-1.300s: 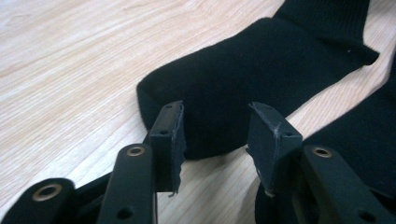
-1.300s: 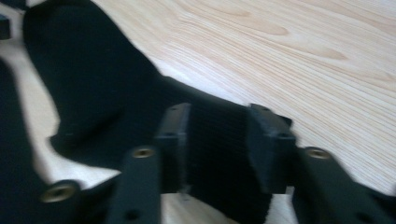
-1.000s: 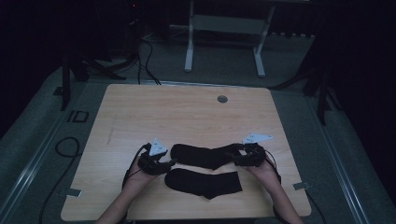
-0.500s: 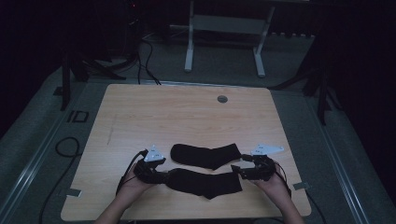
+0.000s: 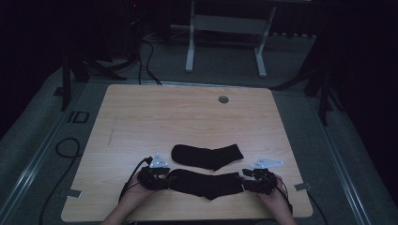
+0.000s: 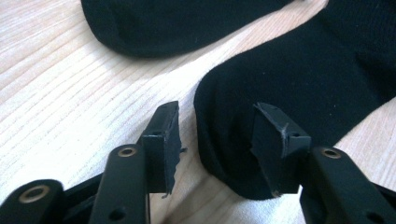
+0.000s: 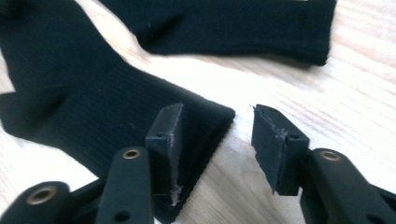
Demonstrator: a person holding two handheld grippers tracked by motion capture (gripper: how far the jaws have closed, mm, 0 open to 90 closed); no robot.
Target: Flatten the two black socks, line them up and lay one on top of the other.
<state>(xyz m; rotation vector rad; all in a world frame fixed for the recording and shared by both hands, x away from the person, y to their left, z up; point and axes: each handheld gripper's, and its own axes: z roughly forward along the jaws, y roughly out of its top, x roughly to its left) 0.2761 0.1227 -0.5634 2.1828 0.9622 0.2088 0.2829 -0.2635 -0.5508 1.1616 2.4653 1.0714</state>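
Observation:
Two black socks lie side by side on the wooden table (image 5: pixel 187 117): the far sock (image 5: pixel 206 155) and the near sock (image 5: pixel 206 183). My left gripper (image 5: pixel 162 180) sits at the near sock's toe end, low over the table. In the left gripper view the gripper (image 6: pixel 217 140) straddles the toe (image 6: pixel 299 79); its jaws have just been closing, with a gap still beside the left pad (image 6: pixel 163 144). My right gripper (image 5: pixel 246 183) is at the cuff end. There its jaws (image 7: pixel 217 140) have also been closing, the cuff corner (image 7: pixel 205 116) between them and clear of the right pad (image 7: pixel 275 144).
The far sock (image 6: pixel 177 23) lies just beyond the left jaws, and its cuff (image 7: pixel 233 28) just beyond the right jaws. A round grommet hole (image 5: pixel 223 99) sits near the table's far edge. A white desk frame (image 5: pixel 225 28) and floor cables (image 5: pixel 65 145) lie beyond the table.
The right gripper came toward the near edge, from beside the far sock's cuff to the near sock's cuff. The left gripper shifted slightly the same way. Both pairs of jaws narrowed.

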